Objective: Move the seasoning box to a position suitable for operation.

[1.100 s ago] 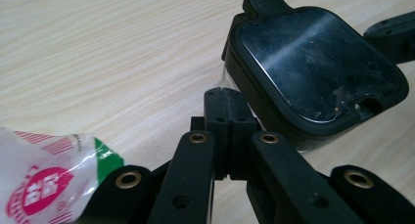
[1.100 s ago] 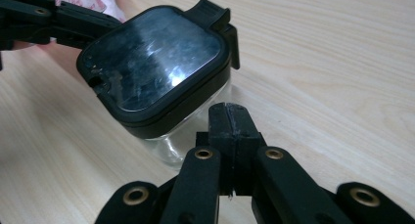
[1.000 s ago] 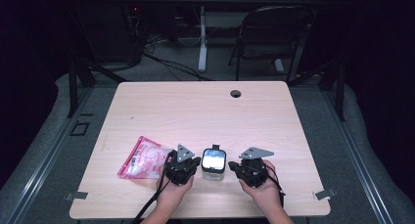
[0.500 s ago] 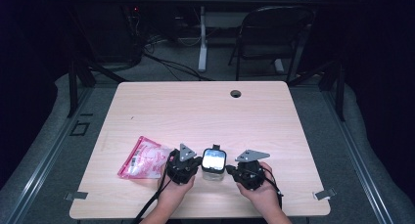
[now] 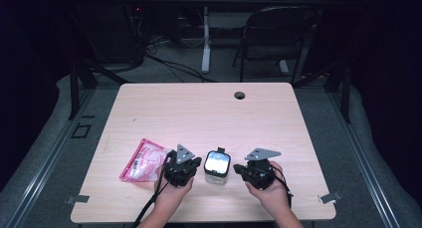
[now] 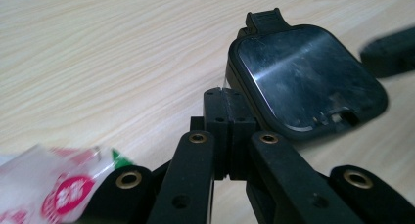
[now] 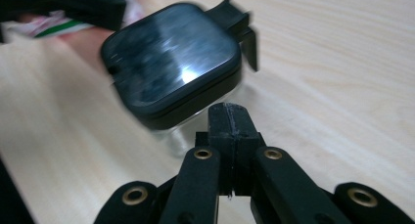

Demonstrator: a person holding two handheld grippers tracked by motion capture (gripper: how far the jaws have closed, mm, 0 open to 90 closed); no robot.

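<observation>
A small clear container with a glossy black lid (image 5: 217, 163) (image 6: 306, 77) (image 7: 171, 57) stands near the table's front edge, between my two grippers. A latch tab sticks out from the lid's far side. My left gripper (image 5: 195, 164) (image 6: 226, 94) sits just left of it, jaws pressed together with nothing in them, tips close to the lid's edge. My right gripper (image 5: 240, 169) (image 7: 230, 110) sits just right of the container, also shut and empty, its tips near the container's wall. A pink and white packet (image 5: 144, 159) (image 6: 54, 190) lies flat to the left of my left hand.
The light wooden table (image 5: 199, 113) has a round cable hole (image 5: 240, 95) near its far edge. A black folding chair (image 5: 276, 34) and desk legs stand behind it. Cables trail from both grippers over the front edge.
</observation>
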